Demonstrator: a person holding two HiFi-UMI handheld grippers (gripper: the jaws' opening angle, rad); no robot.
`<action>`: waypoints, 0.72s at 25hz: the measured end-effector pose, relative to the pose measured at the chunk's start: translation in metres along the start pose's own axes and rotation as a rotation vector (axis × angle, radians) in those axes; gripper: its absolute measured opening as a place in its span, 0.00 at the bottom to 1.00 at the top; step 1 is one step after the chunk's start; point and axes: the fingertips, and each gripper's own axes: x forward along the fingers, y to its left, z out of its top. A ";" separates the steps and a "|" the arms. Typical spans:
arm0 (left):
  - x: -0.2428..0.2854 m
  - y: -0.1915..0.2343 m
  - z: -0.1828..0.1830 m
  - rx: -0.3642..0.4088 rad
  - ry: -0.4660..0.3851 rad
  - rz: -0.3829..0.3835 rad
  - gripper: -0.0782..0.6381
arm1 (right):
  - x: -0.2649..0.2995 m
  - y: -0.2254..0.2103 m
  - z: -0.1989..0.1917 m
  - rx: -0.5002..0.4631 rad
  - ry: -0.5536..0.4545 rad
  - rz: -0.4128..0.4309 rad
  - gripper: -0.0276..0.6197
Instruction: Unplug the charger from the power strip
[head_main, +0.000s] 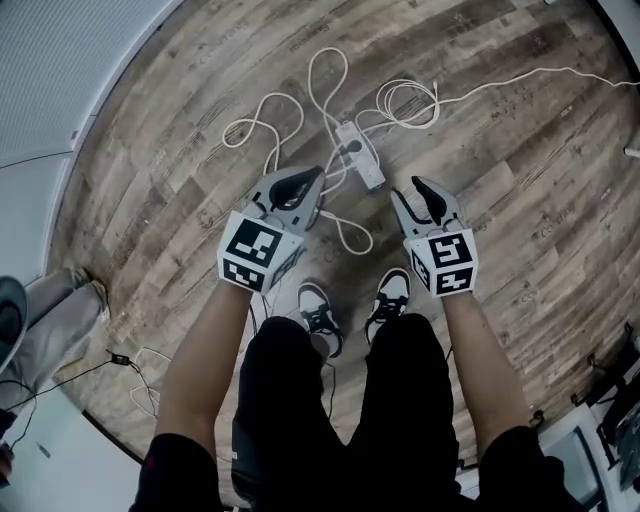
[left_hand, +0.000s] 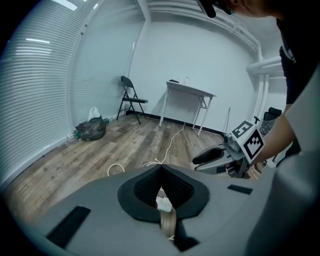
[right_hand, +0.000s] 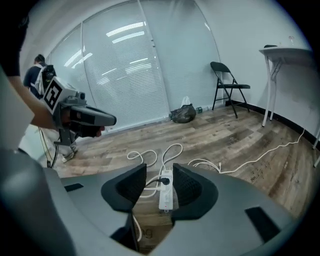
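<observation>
A white power strip (head_main: 366, 160) lies on the wooden floor among loops of white cable (head_main: 262, 125). A black charger plug (head_main: 352, 146) sits in it. My left gripper (head_main: 311, 181) hangs just left of the strip with its jaw tips together and nothing held. In the left gripper view a bit of the strip (left_hand: 163, 203) shows below the left gripper's (left_hand: 161, 169) joined tips. My right gripper (head_main: 421, 189) hangs to the strip's right, open and empty. In the right gripper view the strip (right_hand: 166, 194) and the plug (right_hand: 163, 181) show in the gap of the right gripper (right_hand: 160, 175), farther off on the floor.
My two shoes (head_main: 318, 310) stand just behind the strip. One white lead (head_main: 520, 78) runs off to the right. A folding chair (left_hand: 131, 100), a white table (left_hand: 190, 92) and a dark bag (left_hand: 91, 130) stand by the walls. Another person's leg (head_main: 50, 315) is at the left.
</observation>
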 end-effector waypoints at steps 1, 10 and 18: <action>0.018 0.007 -0.019 0.003 0.011 -0.006 0.13 | 0.020 -0.004 -0.022 -0.019 0.018 0.004 0.28; 0.153 0.040 -0.152 0.088 0.079 -0.099 0.13 | 0.142 -0.021 -0.165 -0.028 0.063 0.051 0.34; 0.228 0.044 -0.210 0.145 0.166 -0.156 0.13 | 0.196 -0.023 -0.208 -0.122 0.090 0.019 0.34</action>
